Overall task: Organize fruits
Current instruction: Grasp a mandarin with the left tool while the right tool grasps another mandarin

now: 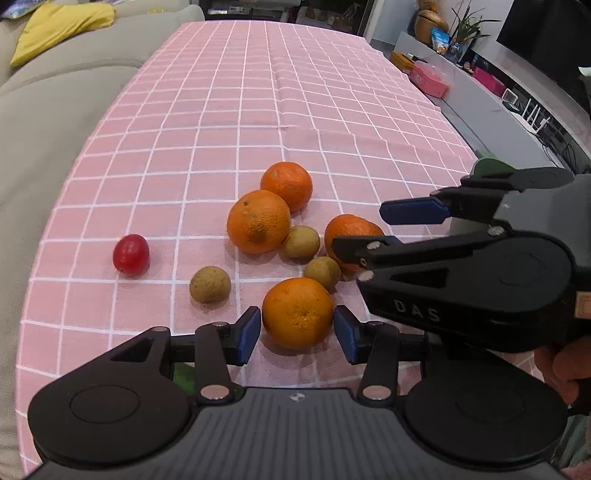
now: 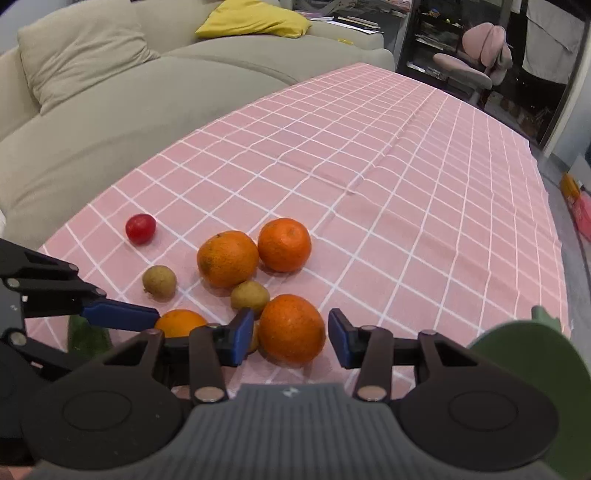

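Several oranges, three small brown longans and one red cherry tomato [image 1: 131, 254] lie on the pink checked tablecloth [image 1: 258, 110]. My left gripper [image 1: 297, 329] is open, its blue pads on either side of the nearest orange [image 1: 297, 312] with small gaps. My right gripper [image 2: 290, 338] is open around another orange [image 2: 291, 326], and it shows from the side in the left wrist view [image 1: 373, 229]. Two more oranges [image 2: 227, 258] [image 2: 284, 243] touch each other behind. Longans [image 2: 159, 281] [image 2: 250, 294] lie between them. The tomato [image 2: 140, 228] lies apart to the left.
A beige sofa [image 2: 110, 110] with a yellow cushion [image 2: 255, 18] borders the table's left side. A green plate or bowl [image 2: 532, 354] sits at the right near my right gripper. A green object [image 2: 88, 338] lies at the near table edge. A low cabinet with clutter [image 1: 480, 92] runs along the right.
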The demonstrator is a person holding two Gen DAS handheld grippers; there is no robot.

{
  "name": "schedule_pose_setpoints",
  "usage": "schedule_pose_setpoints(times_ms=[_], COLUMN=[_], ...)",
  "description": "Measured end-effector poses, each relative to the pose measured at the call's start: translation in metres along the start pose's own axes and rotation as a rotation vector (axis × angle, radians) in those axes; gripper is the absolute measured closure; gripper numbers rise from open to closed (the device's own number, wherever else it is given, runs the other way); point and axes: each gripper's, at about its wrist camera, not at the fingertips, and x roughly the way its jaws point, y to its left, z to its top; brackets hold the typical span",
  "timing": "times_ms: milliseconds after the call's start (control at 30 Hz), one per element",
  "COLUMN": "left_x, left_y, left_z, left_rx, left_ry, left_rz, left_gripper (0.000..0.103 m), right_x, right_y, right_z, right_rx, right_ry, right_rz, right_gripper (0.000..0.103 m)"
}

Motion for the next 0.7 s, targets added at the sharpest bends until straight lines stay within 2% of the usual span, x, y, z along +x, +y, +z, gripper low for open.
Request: schedule_pose_setpoints(times_ms=[167, 333, 700], left_x=[0.006, 0.006, -0.013], left_y=[0.000, -0.002, -0.003], left_z=[0.001, 0.002, 0.004], left_rx=[-0.029, -0.026, -0.022], left_ry=[0.007, 0.013, -0.024], left_rz=[-0.011, -0.013, 0.003], left_gripper=[0.049, 0.054, 0.055], right_x=[0.010, 0.013, -0.006], right_y=[-0.005, -0.010, -0.008], right_z=[0.002, 0.002, 0.002], right_rx=[0.013, 0.052, 0.060], right_ry=[0.034, 0.046, -0.009], right_rz=[0.017, 0.044, 0.035], right_gripper=[0.061, 0.062, 0.066])
